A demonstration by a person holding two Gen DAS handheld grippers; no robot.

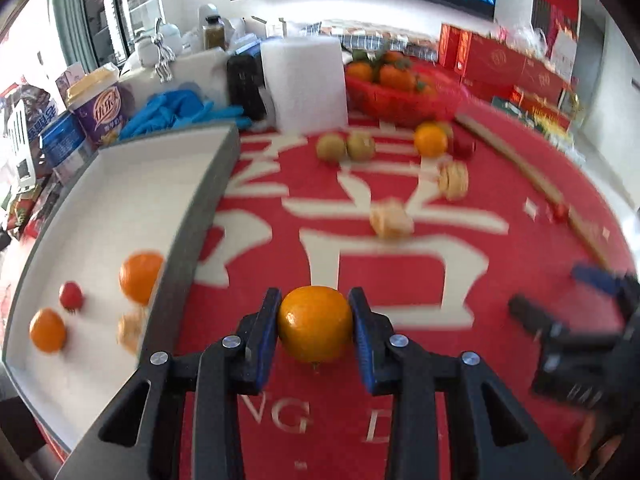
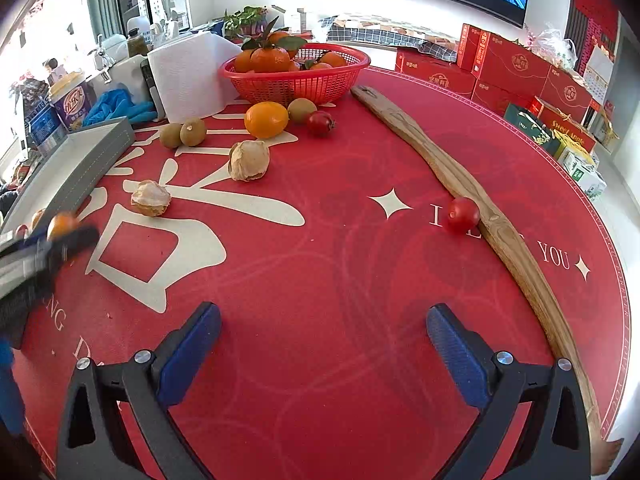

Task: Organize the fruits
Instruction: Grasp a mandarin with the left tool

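Note:
My left gripper (image 1: 314, 320) is shut on an orange (image 1: 315, 323) and holds it above the red mat, just right of the grey-walled white tray (image 1: 120, 208). The tray holds two oranges (image 1: 140, 276), a small tomato (image 1: 71, 295) and a peeled fruit (image 1: 130, 330). My right gripper (image 2: 323, 326) is open and empty above the mat. On the mat lie two kiwis (image 2: 184, 133), an orange (image 2: 266, 119), a third kiwi (image 2: 302, 109), two tomatoes (image 2: 463, 214), and two peeled fruits (image 2: 249, 160). The left gripper with its orange shows blurred at the left edge of the right wrist view (image 2: 60, 236).
A red basket (image 2: 304, 80) of leafy tangerines stands at the back. A long wooden stick (image 2: 460, 176) lies along the mat's right side. A paper towel roll (image 2: 188, 76), blue gloves (image 2: 116, 106), cups and red boxes (image 2: 516, 68) crowd the far edges.

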